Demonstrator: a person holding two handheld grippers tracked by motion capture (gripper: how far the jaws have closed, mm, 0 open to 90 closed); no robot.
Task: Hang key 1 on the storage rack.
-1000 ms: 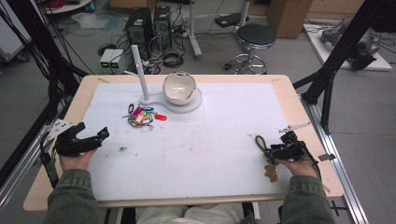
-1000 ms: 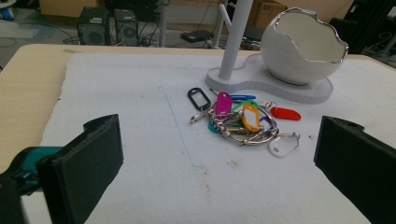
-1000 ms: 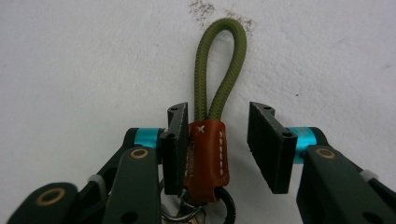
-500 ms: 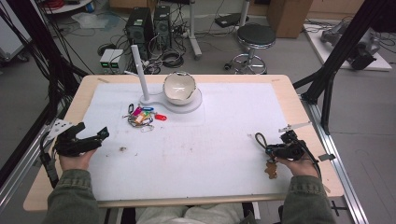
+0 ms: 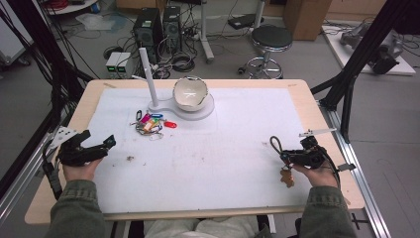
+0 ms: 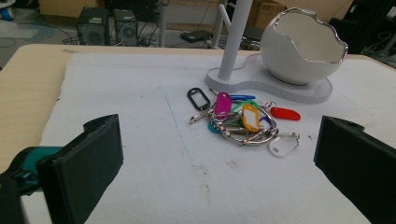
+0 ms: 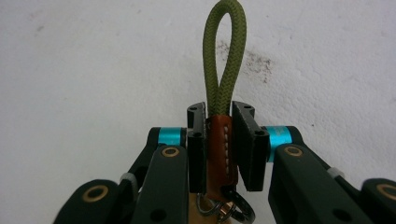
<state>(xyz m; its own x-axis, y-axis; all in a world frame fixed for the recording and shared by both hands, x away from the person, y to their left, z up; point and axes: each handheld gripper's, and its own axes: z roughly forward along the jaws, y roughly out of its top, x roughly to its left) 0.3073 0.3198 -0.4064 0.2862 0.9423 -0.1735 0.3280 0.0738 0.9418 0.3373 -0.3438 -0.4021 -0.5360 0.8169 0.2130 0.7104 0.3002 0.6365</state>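
high view: right gripper (image 5: 293, 157) at the table's right edge, clenched on a cord keychain (image 5: 275, 145); loop points left, toward the far egg-shaped bowl (image 5: 189, 93).

left gripper view: jaws apart, nothing between; key tag pile (image 6: 243, 120) just ahead, bowl looks empty.

right gripper view: pads (image 7: 245, 144) pinch the brown leather sleeve (image 7: 220, 154); olive loop (image 7: 224, 56) runs straight ahead.

The key tags (image 5: 151, 124) lie just before the bowl stand (image 5: 174, 106).
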